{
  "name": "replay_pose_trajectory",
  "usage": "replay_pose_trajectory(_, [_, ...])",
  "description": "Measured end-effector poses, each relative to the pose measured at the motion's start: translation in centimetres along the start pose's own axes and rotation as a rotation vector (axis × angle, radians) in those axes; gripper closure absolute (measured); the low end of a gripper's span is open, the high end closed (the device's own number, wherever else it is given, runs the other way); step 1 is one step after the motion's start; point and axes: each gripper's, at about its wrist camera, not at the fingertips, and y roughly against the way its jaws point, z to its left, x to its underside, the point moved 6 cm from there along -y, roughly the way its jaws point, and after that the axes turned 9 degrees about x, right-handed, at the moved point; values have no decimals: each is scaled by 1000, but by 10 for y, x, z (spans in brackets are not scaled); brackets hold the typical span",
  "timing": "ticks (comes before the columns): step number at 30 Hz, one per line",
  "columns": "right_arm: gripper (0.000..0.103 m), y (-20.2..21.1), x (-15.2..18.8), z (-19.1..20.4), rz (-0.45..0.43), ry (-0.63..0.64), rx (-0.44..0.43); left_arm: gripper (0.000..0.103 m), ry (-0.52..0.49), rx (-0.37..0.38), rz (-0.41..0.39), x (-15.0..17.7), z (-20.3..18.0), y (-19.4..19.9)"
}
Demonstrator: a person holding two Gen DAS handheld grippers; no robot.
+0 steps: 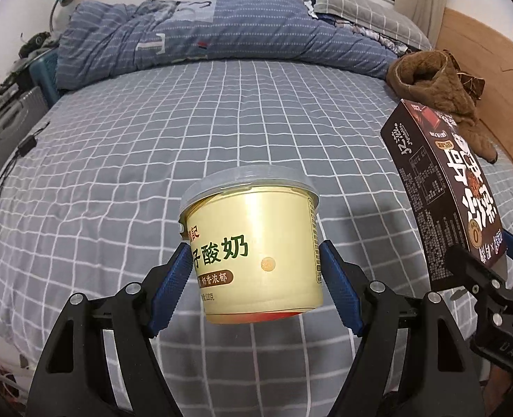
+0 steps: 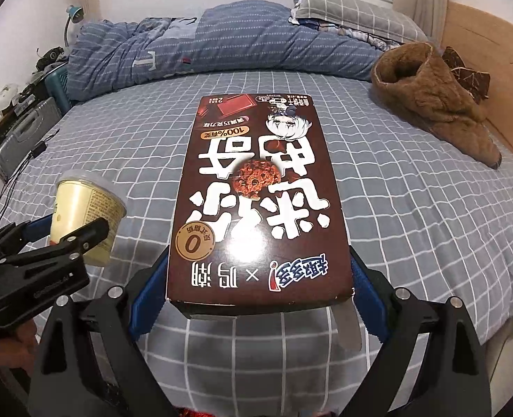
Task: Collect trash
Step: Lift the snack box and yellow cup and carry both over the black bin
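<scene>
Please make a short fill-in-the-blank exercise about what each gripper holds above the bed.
1. The left gripper is shut on a pale yellow round yogurt ____ with a clear plastic lid.
2. The right gripper is shut on a dark ____ rectangular cardboard box.
3. Both hang above a grey bed sheet with a white ____ pattern.

Missing words: cup; brown; grid

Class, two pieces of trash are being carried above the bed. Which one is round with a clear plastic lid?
The yellow yogurt cup, clamped in the left gripper. The other, in the right gripper, is a flat dark brown carton with square corners and no lid.
</scene>
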Motion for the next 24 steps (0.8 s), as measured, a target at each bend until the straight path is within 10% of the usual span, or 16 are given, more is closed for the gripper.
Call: replay_pose_trajectory(24, [15,87,50,14,-9,38,24,30,3,11,12,67,4,84])
